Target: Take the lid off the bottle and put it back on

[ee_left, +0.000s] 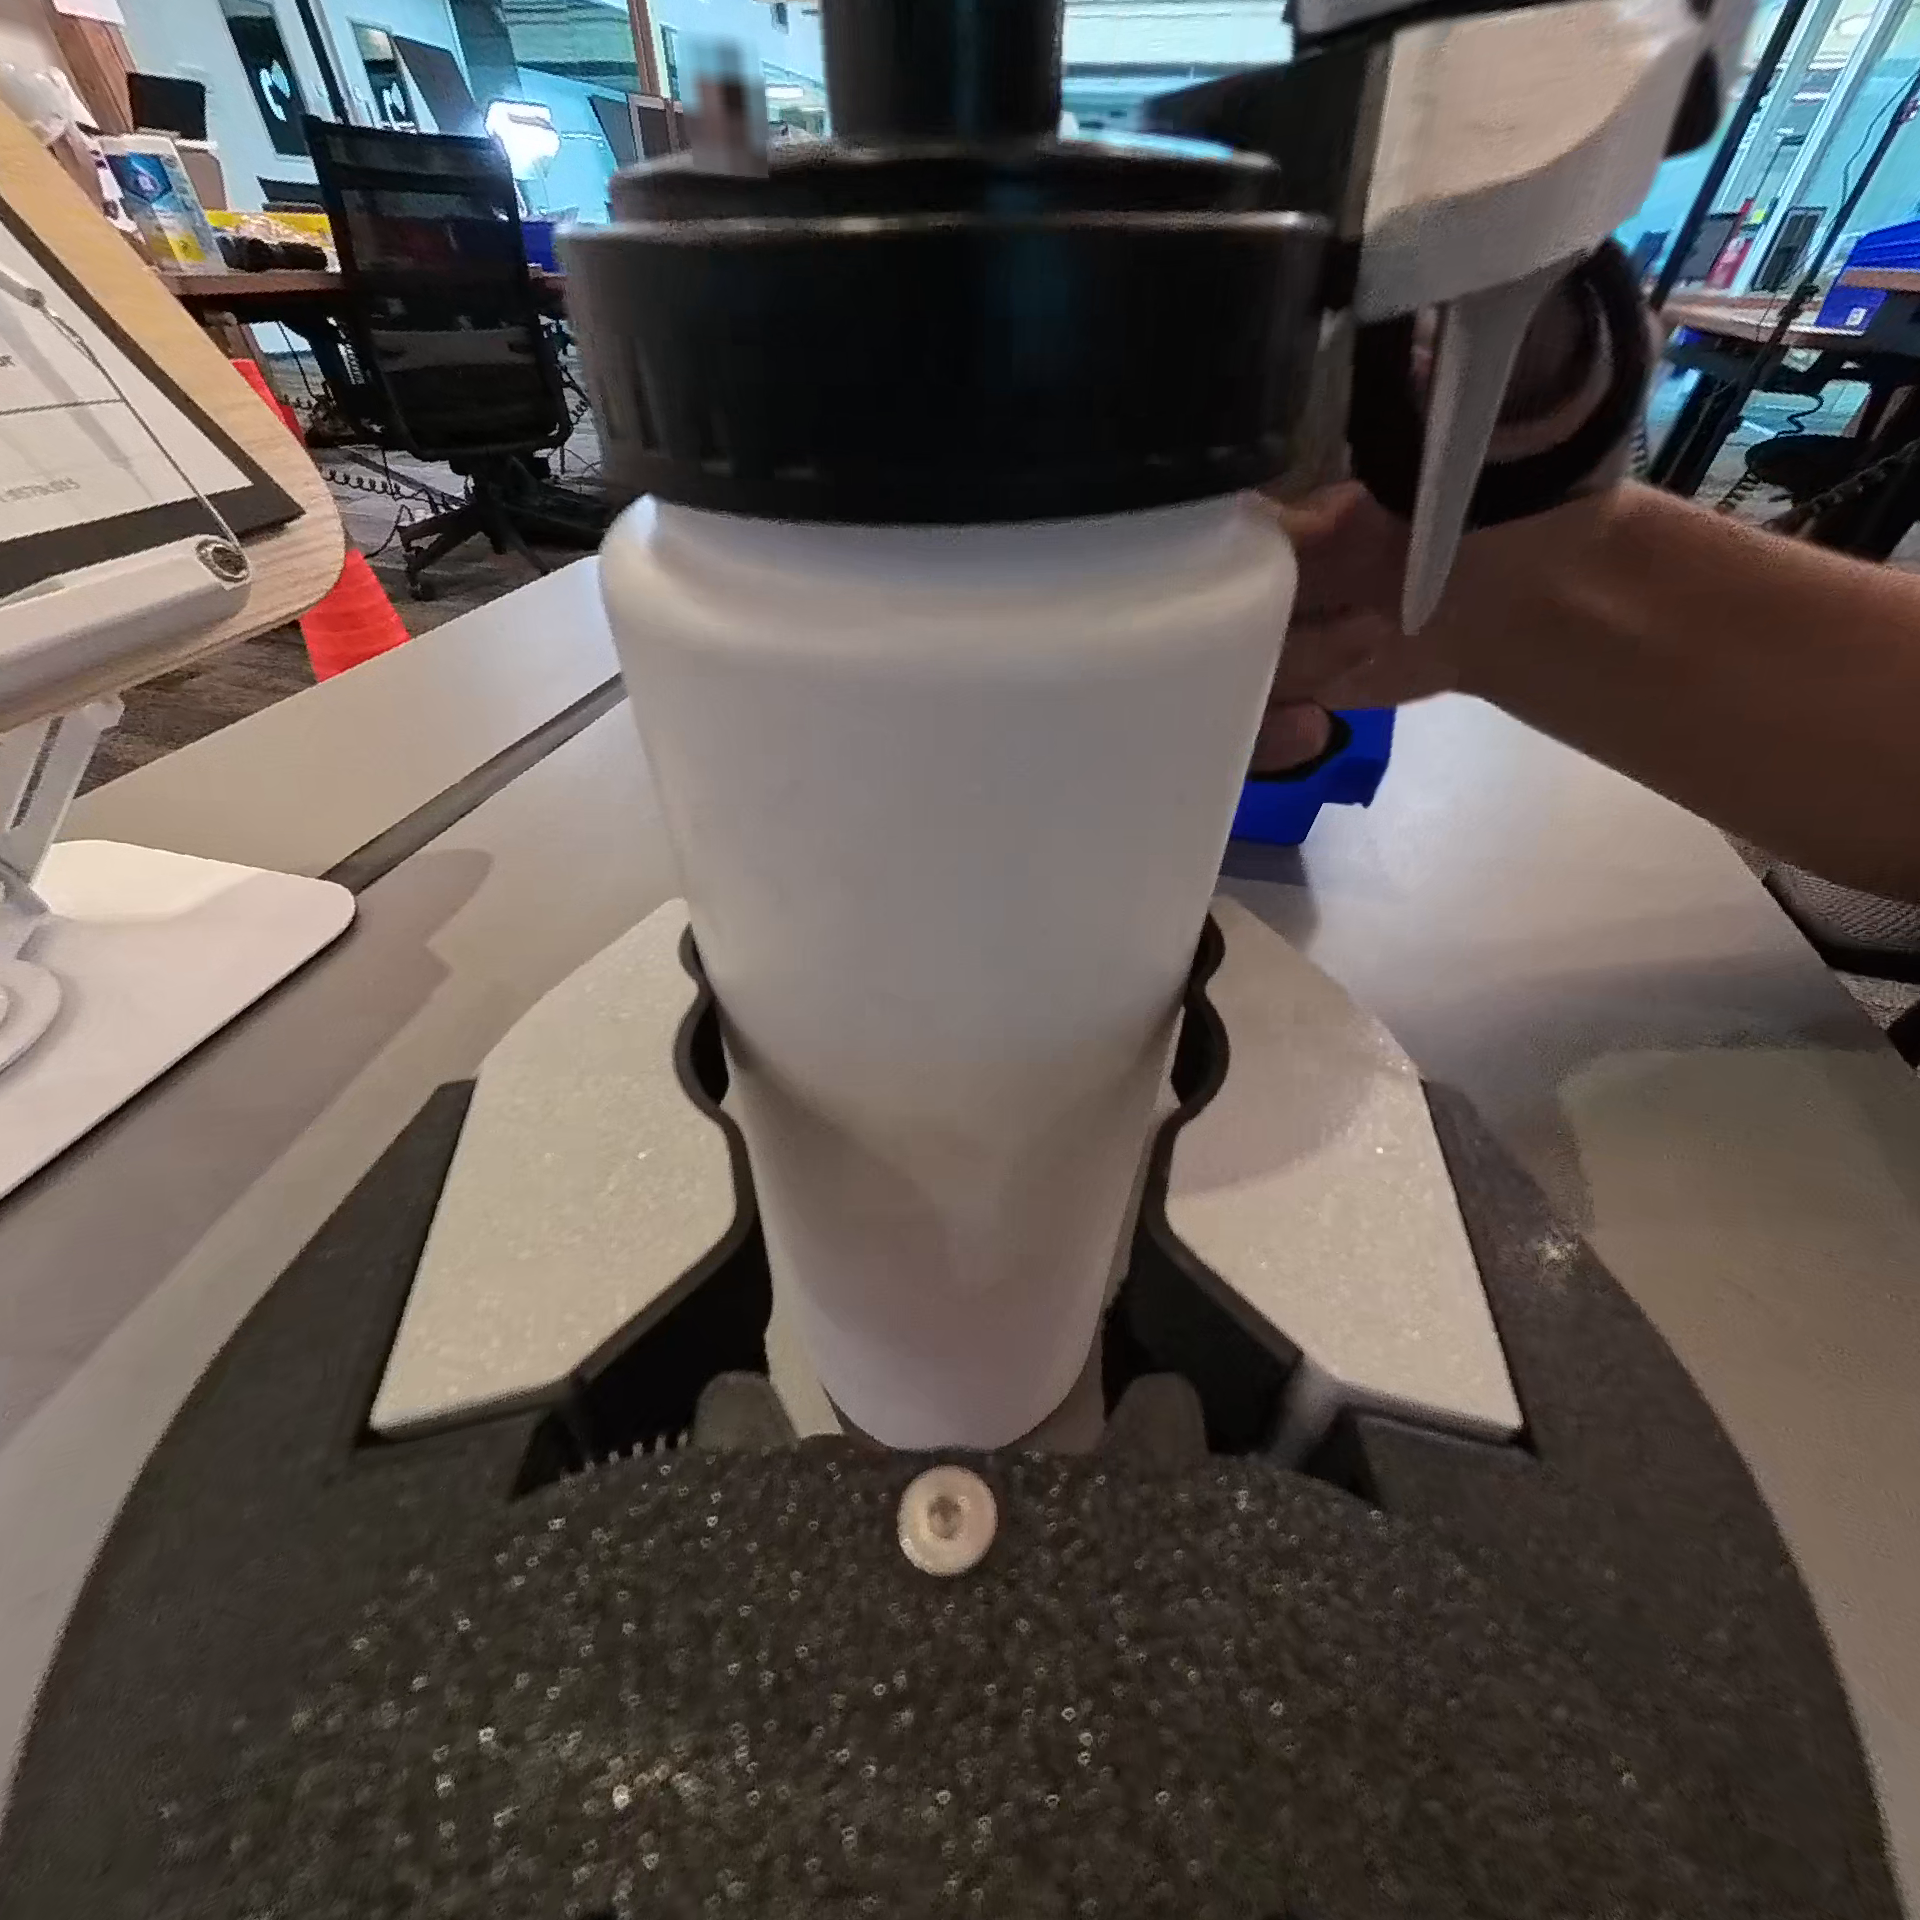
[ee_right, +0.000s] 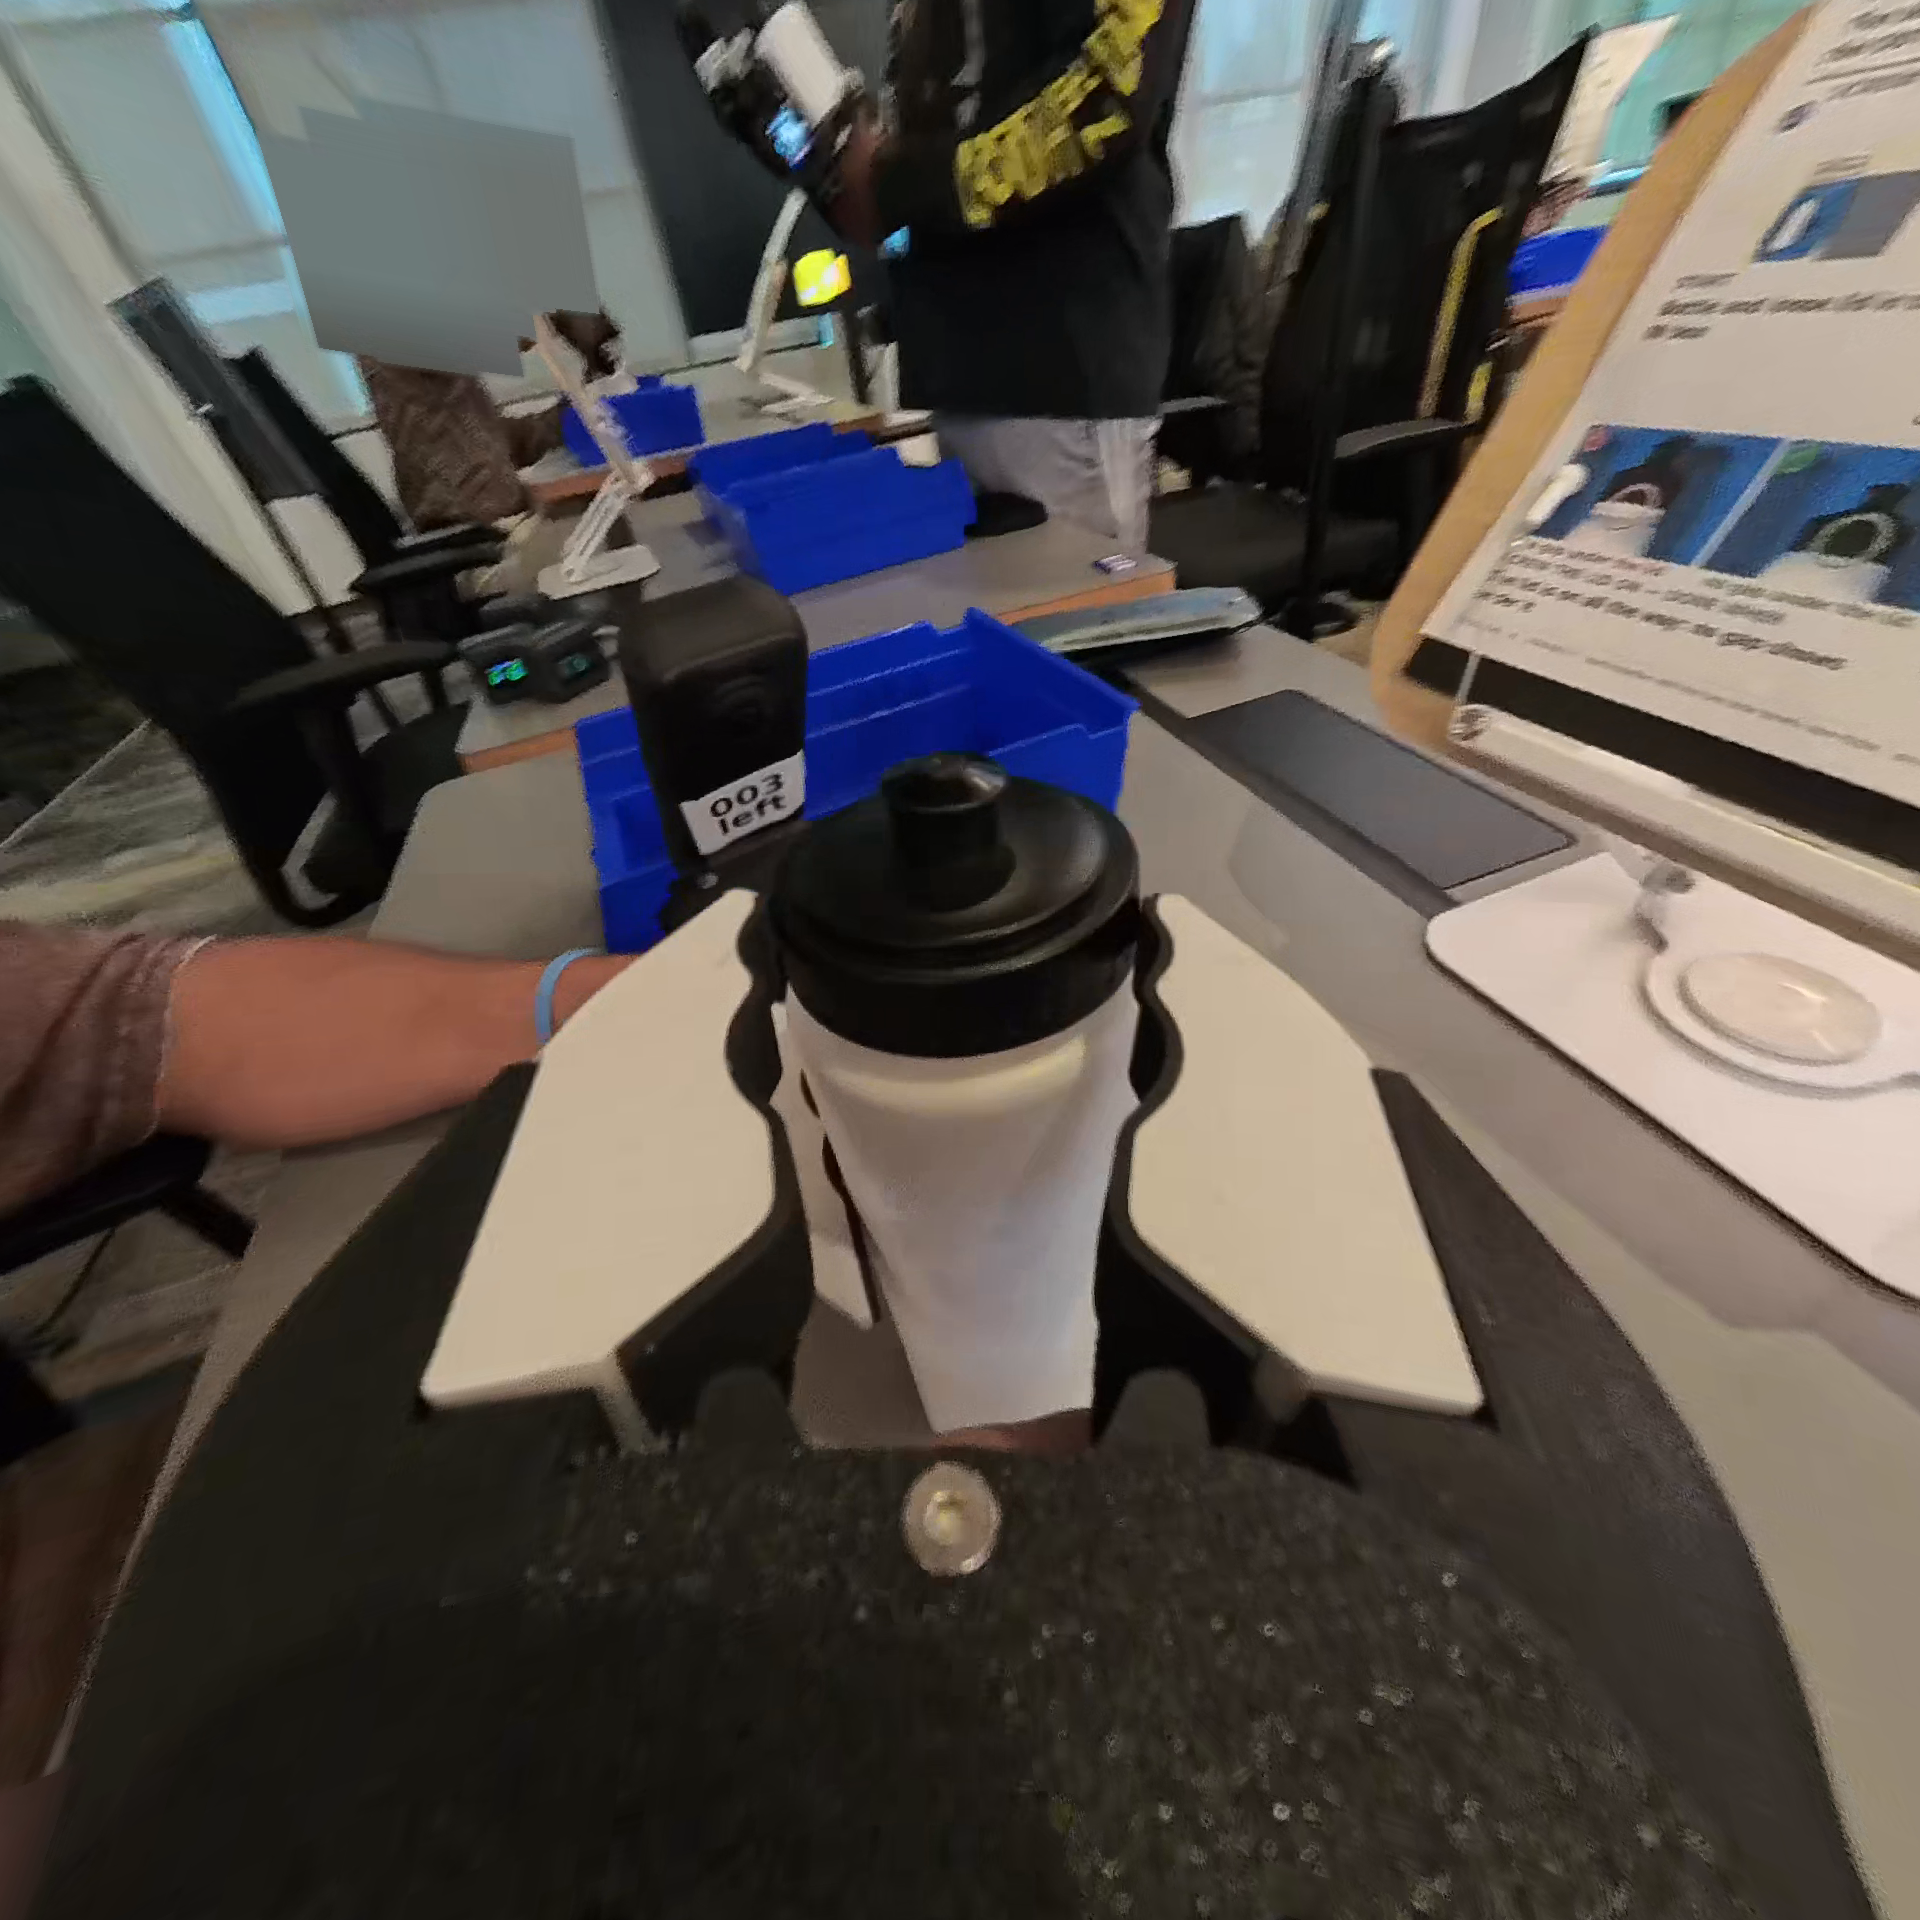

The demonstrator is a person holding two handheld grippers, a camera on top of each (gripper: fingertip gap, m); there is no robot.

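- Closest to my left camera, the left gripper (ee_left: 951, 997) is clamped on the lower body of the white bottle (ee_left: 951, 831), its dark pads (ee_left: 698, 1039) pressed against both sides.
- From there the bottle stands upright over the grey table (ee_left: 1507, 935), filling the middle of the left view.
- On top sits the black lid (ee_left: 945, 353), on the bottle's neck, with a black spout rising from its centre.
- My right gripper (ee_right: 951, 977) is closed around that lid (ee_right: 951, 935), one pad on each side of the ribbed rim; in the left view one of its white fingers (ee_left: 1455, 457) shows at the lid's right edge.
- In the right view, the white bottle (ee_right: 977, 1195) hangs down between the fingers towards the camera, and I see one white finger of the left gripper against its left side.
- Just beyond the lid, a blue bin (ee_right: 935, 707) rests on the table, with the left gripper's black camera block (ee_right: 717, 707) in front of it.
- A bare forearm with a blue wristband (ee_right: 556, 992) comes in from the left.
- To the right stands a tilted instruction board (ee_right: 1714, 416) on a white base (ee_right: 1662, 1039).
- Far off, a person in dark clothes (ee_right: 1029, 208) stands among office chairs and more blue bins.
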